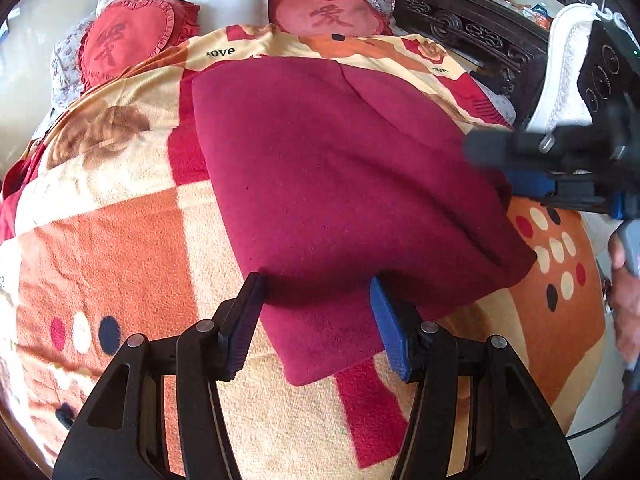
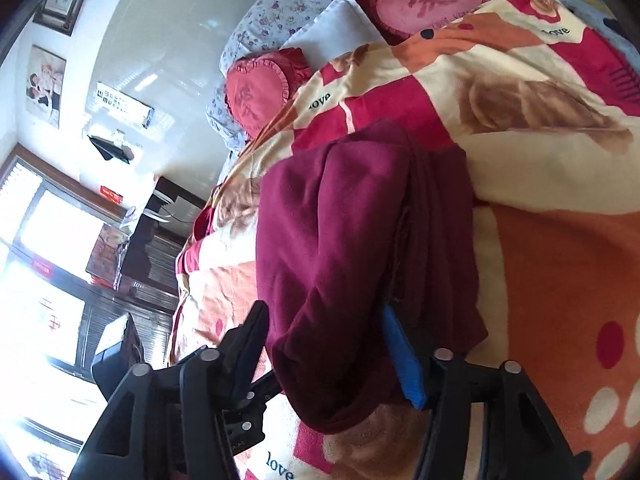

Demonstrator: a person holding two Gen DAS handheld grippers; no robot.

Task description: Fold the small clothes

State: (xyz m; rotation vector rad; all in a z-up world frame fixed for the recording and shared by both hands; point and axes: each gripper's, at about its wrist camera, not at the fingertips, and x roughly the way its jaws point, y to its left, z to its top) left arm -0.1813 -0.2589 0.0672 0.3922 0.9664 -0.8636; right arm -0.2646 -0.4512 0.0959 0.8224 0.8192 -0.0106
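A folded dark red garment (image 1: 340, 184) lies on a patterned orange, red and cream blanket (image 1: 112, 248) spread over a bed, below two red heart-shaped cushions (image 1: 128, 38). The left tool (image 1: 316, 320) hangs over the garment's near corner with its jaws apart, the cloth lying between them and neither pad pressing on it. The right tool (image 2: 324, 354) reaches in from the garment's right edge, its jaws also apart around a thick fold of the cloth, while a hand (image 1: 626, 304) grips its handle.
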